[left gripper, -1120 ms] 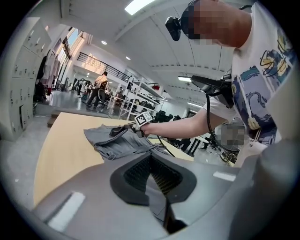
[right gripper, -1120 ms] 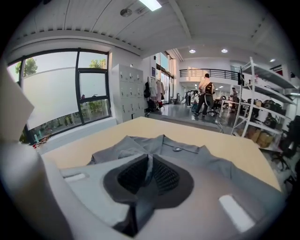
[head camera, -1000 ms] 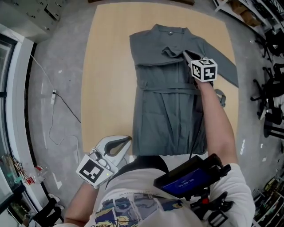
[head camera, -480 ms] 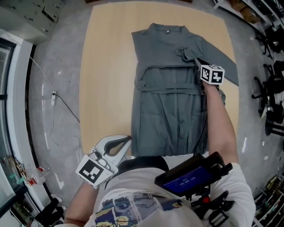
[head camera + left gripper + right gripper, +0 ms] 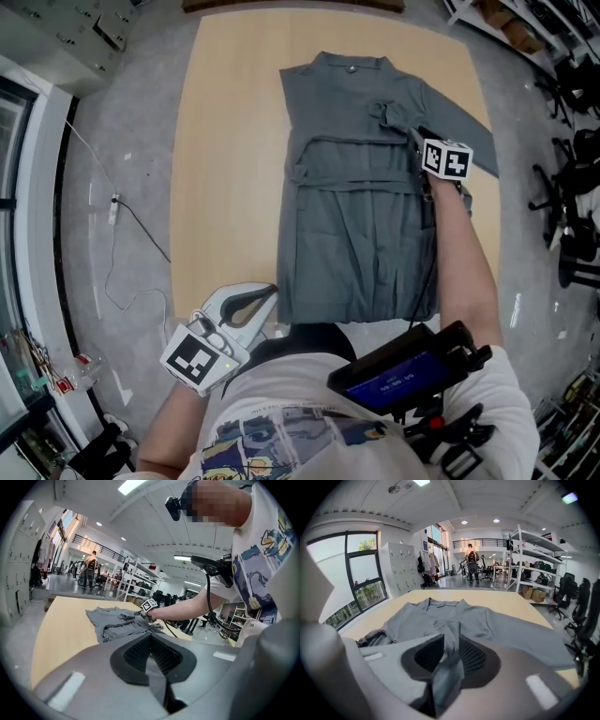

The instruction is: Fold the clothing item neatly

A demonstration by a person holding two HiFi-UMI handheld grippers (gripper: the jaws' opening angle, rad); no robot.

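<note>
A grey long-sleeved garment (image 5: 356, 216) lies flat on the light wooden table (image 5: 225, 141), collar at the far end, with its left sleeve folded across the waist. My right gripper (image 5: 413, 134) rests over the right chest. Its jaws are opening, and a bunched fold of sleeve fabric (image 5: 449, 637) still lies loosely between them, with a gap beside it. In the right gripper view my right gripper (image 5: 446, 654) faces the collar. My left gripper (image 5: 270, 298) hangs shut and empty near the table's near edge, close to the person's body. In the left gripper view my left gripper (image 5: 151, 641) points toward the garment (image 5: 117, 620).
Black office chairs (image 5: 572, 216) stand on the floor to the right of the table. A thin cable (image 5: 122, 225) runs over the grey floor at the left. A dark device (image 5: 403, 375) is strapped to the person's chest. Shelving (image 5: 539, 573) and distant people (image 5: 471, 562) fill the background.
My right gripper carried the sleeve fold rightward from mid-chest to the garment's right side, then stopped there. My left gripper has not moved.
</note>
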